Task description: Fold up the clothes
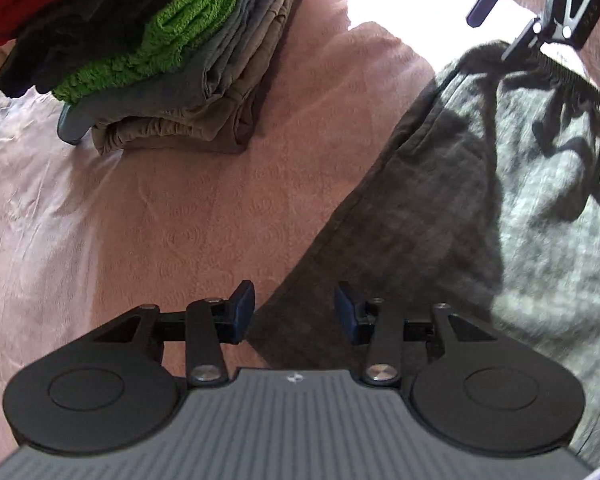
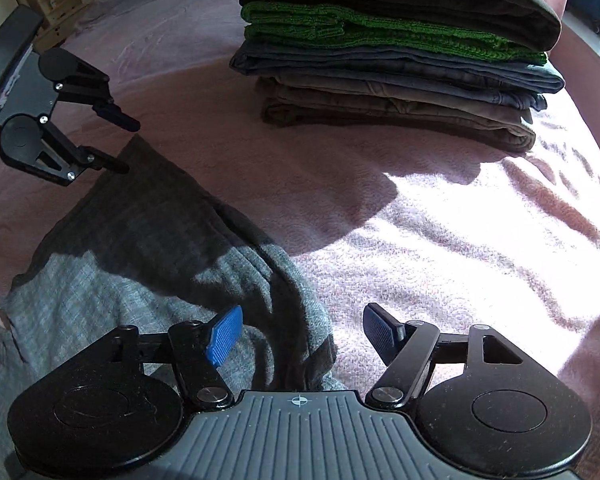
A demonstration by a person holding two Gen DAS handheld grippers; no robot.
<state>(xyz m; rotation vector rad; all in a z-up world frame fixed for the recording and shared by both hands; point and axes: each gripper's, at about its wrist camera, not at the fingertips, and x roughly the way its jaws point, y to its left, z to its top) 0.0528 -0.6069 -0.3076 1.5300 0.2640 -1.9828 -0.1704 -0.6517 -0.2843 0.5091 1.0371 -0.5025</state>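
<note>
Your pink bedspread (image 1: 180,208) fills both views, with grey sweatpants (image 1: 480,208) at the right of the left view and the folded stack (image 2: 396,72) at top. Your left claw (image 1: 295,312) and right claw (image 2: 300,332) both gape wide, holding nothing, over the sweatpants' edge.

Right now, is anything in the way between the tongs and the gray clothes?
No, nothing visible. Both open tongs, left and right, hang right over the gray garment. The folded stack sits apart on the pink blanket.
</note>
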